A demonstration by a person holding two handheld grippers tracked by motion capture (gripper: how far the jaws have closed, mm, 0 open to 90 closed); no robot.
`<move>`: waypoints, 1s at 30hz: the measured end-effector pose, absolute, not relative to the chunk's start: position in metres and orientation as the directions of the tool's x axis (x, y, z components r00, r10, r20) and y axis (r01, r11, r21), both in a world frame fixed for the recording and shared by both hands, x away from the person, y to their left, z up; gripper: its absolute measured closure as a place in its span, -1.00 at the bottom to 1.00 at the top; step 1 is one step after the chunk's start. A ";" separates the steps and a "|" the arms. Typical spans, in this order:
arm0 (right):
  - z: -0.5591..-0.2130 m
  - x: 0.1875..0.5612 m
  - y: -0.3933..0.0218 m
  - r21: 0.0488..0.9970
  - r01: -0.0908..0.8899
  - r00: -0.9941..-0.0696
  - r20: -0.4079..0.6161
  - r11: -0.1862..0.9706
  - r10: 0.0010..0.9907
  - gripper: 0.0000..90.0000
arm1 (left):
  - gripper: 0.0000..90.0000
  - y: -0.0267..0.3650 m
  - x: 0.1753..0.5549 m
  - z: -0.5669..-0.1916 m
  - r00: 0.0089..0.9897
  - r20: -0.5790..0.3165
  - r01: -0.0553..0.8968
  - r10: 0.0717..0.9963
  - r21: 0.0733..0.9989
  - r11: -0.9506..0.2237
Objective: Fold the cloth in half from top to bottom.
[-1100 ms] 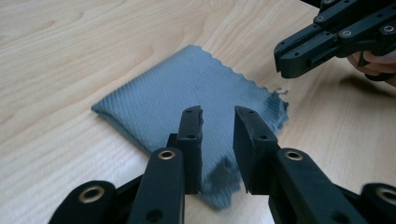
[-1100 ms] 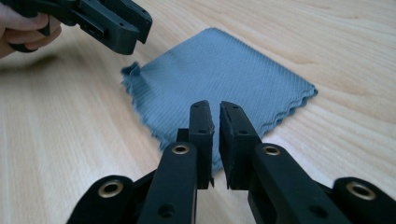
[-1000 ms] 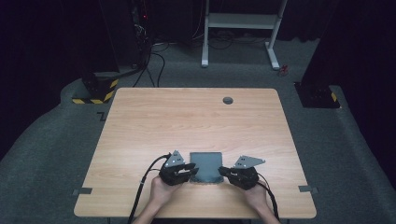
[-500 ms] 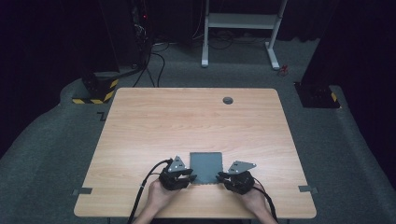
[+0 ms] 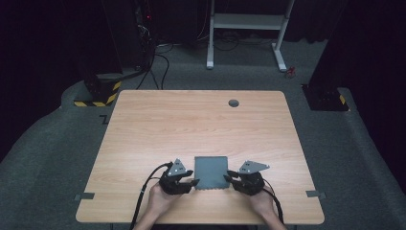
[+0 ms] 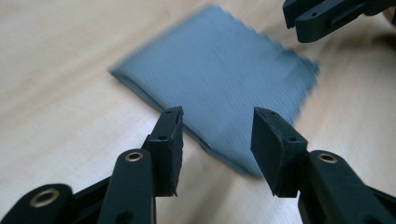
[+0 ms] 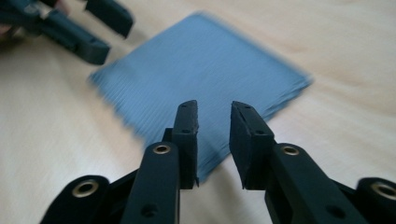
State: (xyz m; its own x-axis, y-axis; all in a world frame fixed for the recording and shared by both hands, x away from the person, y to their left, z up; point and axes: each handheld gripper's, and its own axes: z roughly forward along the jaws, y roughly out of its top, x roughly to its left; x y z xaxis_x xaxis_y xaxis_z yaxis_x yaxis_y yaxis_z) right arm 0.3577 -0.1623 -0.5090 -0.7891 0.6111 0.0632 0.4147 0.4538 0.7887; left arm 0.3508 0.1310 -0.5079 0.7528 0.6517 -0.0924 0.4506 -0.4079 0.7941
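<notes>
matt ribbed grey cloth [image 5: 211, 172]; wood-grain table [image 5: 191, 124]

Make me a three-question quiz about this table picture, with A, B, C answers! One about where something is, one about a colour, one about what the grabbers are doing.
1. Where does the cloth lie?
A. near edge, between the grippers
B. far corner
C. on the floor

2. What colour is the cloth?
A. red
B. grey-blue
C. yellow

3. How stand the left gripper jaws?
A. clamped on the cloth
B. apart, gripping nothing
C. holding a cup

Answers: 1 A, it lies between the left gripper and the right gripper. 2 B, grey-blue in each view. 3 B, a gap shows between the jaws, which have just been opening.
</notes>
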 end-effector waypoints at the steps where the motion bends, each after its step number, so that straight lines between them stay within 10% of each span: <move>1: -0.508 0.367 -0.162 0.788 0.432 -0.771 0.070 0.439 0.633 0.70 | 0.20 0.131 0.355 -0.506 0.744 -0.096 0.456 0.662 0.797 -0.397; 15: -0.521 0.422 -0.132 0.743 0.519 -0.699 0.085 0.422 0.710 0.81 | 0.24 0.113 0.414 -0.520 0.642 -0.044 0.535 0.765 0.740 -0.407; 26: -0.523 0.429 -0.147 0.739 0.542 -0.666 0.088 0.400 0.740 0.42 | 0.12 0.114 0.420 -0.519 0.628 -0.036 0.553 0.778 0.724 -0.413; 30: -0.522 0.430 -0.144 0.735 0.526 -0.691 0.078 0.427 0.718 0.67 | 0.34 0.114 0.420 -0.519 0.645 -0.050 0.545 0.762 0.730 -0.413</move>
State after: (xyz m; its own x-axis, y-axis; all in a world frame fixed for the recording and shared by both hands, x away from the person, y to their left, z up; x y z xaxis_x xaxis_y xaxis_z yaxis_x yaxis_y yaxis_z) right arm 0.4304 -0.1439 -0.5219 -0.6914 0.7183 0.0775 0.5264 0.4274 0.7350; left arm 0.4205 0.1136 -0.5191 0.6452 0.7623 -0.0504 0.5449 -0.4129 0.7298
